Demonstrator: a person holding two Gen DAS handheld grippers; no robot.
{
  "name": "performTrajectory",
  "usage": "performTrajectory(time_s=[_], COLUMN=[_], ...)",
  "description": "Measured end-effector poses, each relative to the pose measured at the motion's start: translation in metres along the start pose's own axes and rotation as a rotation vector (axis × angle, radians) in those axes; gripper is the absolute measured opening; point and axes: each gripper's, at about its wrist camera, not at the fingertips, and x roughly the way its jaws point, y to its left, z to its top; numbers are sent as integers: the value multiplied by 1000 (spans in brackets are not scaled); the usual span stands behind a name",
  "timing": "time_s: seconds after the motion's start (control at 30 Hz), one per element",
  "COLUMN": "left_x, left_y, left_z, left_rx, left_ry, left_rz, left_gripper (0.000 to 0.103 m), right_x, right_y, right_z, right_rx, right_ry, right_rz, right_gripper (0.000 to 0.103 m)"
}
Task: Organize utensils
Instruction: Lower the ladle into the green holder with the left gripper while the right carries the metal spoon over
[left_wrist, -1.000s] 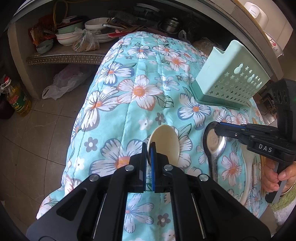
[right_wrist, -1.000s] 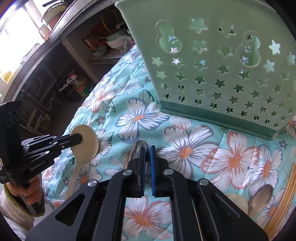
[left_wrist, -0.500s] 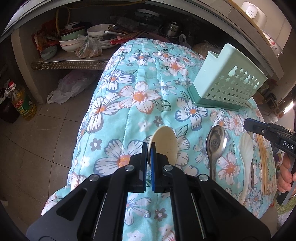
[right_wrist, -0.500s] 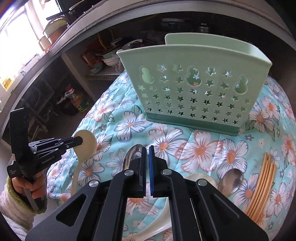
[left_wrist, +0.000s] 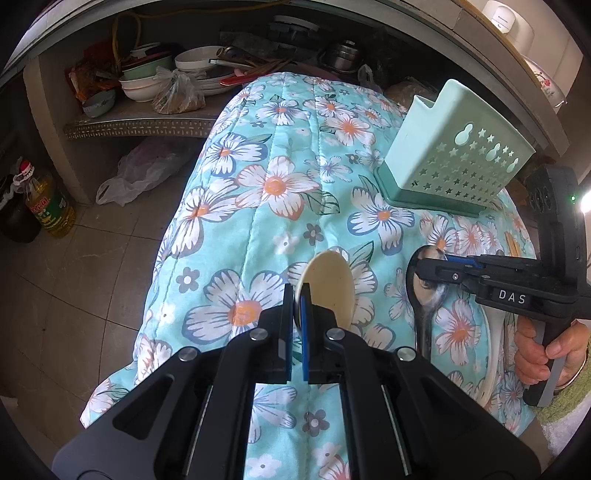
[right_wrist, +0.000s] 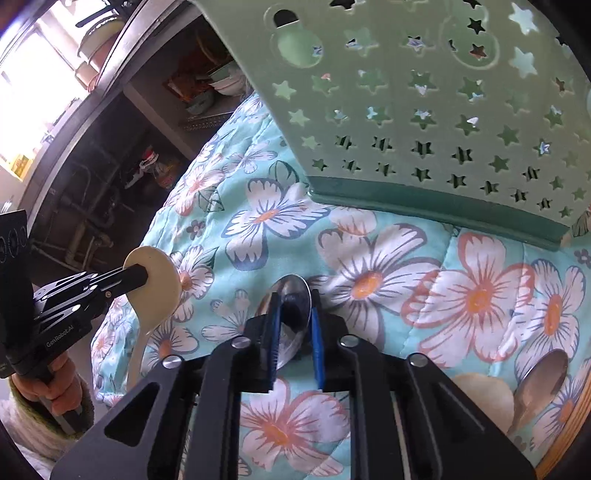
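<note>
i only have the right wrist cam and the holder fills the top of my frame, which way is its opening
Observer: The left wrist view shows the whole green holder upright on the floral cloth, with its open top facing up.
Operator: metal spoon handle is hidden on my side, where does it run
Observer: From the bowl of the metal spoon it runs back toward the person, flat on the cloth.
Operator: left side really got the cream spoon
Observer: Yes, the left gripper is closed on the rim of the cream spoon bowl.
</note>
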Motion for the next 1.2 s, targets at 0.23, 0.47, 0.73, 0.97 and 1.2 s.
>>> performTrajectory(time_s=[0.23,0.47,0.73,0.97,1.2], left_x=[-4,-25,-87,-145,-139], left_y=[-3,-13,-41,-86,-123], left_z=[1,9,56,122,186], left_rx=[3,18,42,61,33], left_ry=[-4,-44,-205,-437,-560], left_rz=[13,28,21,22,43], left_gripper=[3,3,3,3,3], right_x=[-18,-53,-123,-180,-205], right_y=[10,7,-22,-42,-52], right_z=[-8,-16,-25,-32,-35], right_rx=[-13,-26,-8,26,37], right_ry=[-57,-136,-308,-429,-496], right_rz=[-2,-35,-88,-62,-24], right_gripper=[5,4,4,4,4])
